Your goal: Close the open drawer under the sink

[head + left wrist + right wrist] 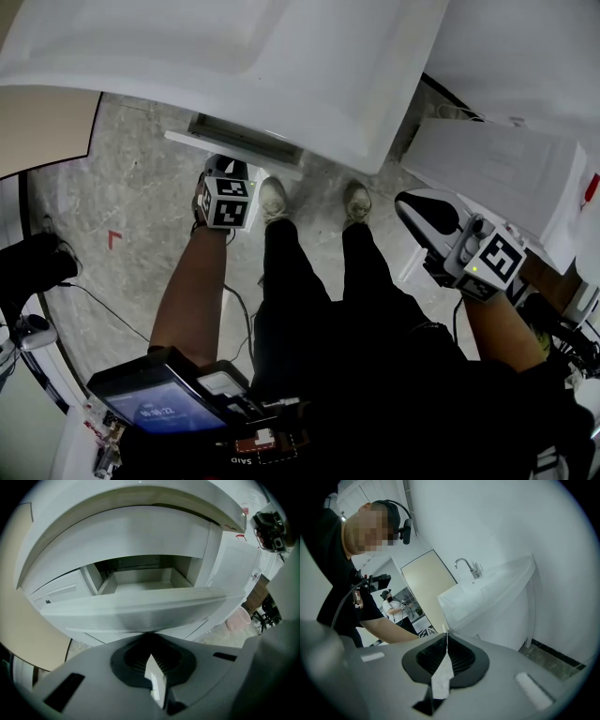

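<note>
Noting the drawer [140,609] under the sink [487,588] is open; closing is all left. Our left gripper [149,637], jaws together and empty, sits just beside its front. The right gripper [446,637] is likewise closed on nothing, well off right.

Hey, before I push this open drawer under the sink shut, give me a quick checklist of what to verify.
1. Drawer pulled out, nothing sticking up over its rim: ok.
2. Left tool jaws together, holding nothing: ok.
3. Left tool aimed at the drawer's front panel: ok.
4. Left tool actually touching that panel: cannot tell.
5. Right tool shut, empty, off to the side of the drawer: ok.
</note>
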The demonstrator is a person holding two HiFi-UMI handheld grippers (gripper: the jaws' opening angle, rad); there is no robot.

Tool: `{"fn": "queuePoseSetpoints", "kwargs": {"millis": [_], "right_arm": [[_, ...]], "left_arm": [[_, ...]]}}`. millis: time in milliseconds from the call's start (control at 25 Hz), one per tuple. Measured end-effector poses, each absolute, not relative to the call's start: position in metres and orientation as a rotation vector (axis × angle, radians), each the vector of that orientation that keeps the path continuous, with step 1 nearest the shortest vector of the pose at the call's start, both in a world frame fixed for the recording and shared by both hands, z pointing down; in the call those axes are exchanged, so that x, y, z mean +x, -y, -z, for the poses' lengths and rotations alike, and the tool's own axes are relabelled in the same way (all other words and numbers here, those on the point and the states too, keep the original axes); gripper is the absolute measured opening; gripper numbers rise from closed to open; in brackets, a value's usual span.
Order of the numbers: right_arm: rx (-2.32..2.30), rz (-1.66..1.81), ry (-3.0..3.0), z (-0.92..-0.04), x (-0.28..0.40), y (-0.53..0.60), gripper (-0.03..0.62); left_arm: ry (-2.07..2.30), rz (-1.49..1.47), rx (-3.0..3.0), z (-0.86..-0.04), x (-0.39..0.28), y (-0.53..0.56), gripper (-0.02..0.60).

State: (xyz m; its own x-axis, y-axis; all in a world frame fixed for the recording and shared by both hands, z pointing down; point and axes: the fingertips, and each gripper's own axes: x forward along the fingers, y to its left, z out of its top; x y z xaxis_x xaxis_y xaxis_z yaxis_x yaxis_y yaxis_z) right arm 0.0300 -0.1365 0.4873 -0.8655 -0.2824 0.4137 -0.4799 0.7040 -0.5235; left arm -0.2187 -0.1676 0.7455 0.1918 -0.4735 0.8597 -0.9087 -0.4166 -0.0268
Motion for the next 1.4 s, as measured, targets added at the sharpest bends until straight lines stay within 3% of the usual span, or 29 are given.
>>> {"fn": "queuePoseSetpoints", "kwargs": {"millis": [1400], "right_arm": [[0.661, -0.939, 2.604, -0.492, 0.044, 0.141, 0.005]], "left_arm": [[1.294, -1.156, 2.01, -0.742, -0.208, 0.214, 0.0]]}}
